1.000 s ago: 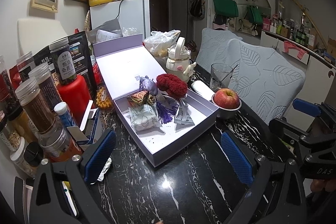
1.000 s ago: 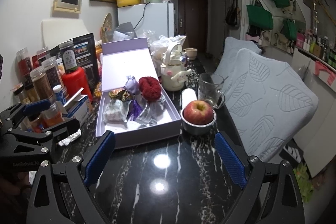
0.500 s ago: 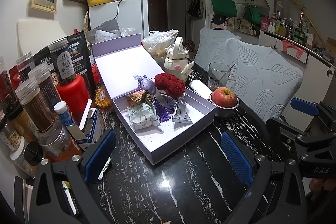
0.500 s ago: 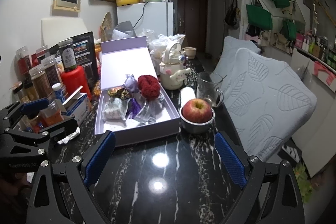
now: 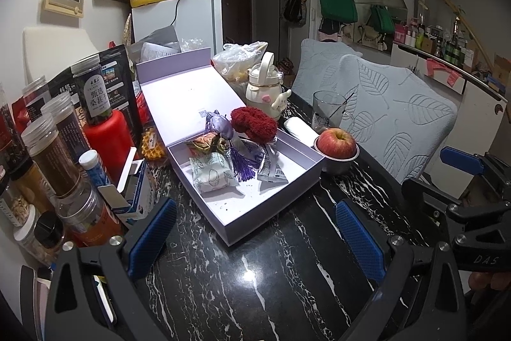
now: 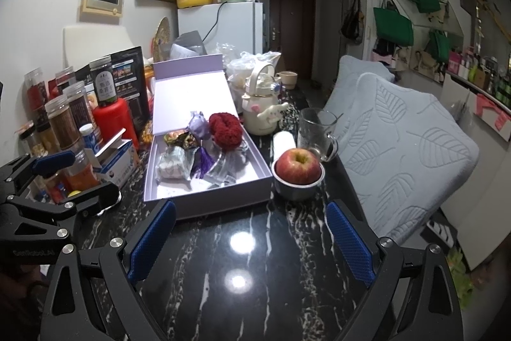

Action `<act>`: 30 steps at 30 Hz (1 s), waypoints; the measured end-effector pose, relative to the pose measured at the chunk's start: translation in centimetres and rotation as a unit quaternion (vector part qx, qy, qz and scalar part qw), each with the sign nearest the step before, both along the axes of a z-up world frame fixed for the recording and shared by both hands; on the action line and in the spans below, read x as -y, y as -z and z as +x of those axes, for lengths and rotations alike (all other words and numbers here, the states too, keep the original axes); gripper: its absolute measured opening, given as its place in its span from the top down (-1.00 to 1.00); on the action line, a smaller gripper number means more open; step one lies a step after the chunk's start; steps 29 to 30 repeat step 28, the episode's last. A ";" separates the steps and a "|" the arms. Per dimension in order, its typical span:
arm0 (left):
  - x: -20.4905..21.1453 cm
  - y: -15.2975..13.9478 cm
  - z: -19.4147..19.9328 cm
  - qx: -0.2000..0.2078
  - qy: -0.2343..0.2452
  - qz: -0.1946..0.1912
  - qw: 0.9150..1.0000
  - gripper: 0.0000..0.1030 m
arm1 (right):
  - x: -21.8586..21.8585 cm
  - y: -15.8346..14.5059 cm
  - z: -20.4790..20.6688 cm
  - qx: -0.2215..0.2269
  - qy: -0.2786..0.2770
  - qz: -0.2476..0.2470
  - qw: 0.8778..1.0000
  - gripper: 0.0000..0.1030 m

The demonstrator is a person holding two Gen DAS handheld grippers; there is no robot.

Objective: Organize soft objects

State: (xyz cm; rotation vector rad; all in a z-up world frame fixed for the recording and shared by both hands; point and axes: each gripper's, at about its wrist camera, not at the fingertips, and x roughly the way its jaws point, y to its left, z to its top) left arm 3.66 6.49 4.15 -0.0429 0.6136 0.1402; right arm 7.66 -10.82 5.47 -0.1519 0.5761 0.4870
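Left gripper (image 5: 255, 232): jaws wide apart, nothing between them, low over the dark marbled bench (image 5: 242, 286), bottom centre of the left wrist view.
Right gripper (image 6: 250, 240): also spread wide and empty, bottom centre of the right wrist view; it also shows at the right edge of the left wrist view.
Task things: soft items sit in the open lilac box (image 5: 274, 190), at frame centre in both views. Red fluffy scrunchie (image 5: 254, 123) at the far end, purple pouch with tassel (image 5: 223, 130) just beside it, pale printed packet (image 5: 212, 174) nearest the camera, silver sachet (image 5: 271, 173) to its right.
Key relation: box lies straight ahead of both grippers, just past the fingertips. Its long axis runs away from the camera, tilted toward upper left in the left view, nearly straight up-frame in the right view. Left gripper seems slightly nearer the packet; right gripper looks better lined up with the scrunchie. Judgement only.
Beside box: apple (image 6: 297, 166) in a metal bowl, right of the box; glass mug (image 6: 314, 128) behind it.
Left of frame: jars and a red bottle (image 5: 108, 133), crowded close to the box.
Surface: glossy, lamp glare, bare patch in front of the box.
Room: fridge with a yellow pot on top at upper centre, leaf-pattern cushions on the right, green bags on the wall at upper right.
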 end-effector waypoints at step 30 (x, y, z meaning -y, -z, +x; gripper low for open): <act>0.5 -0.1 -0.9 0.000 0.008 0.004 1.000 -0.98 | 0.3 -0.2 -1.1 0.005 0.001 -0.006 1.000 -0.87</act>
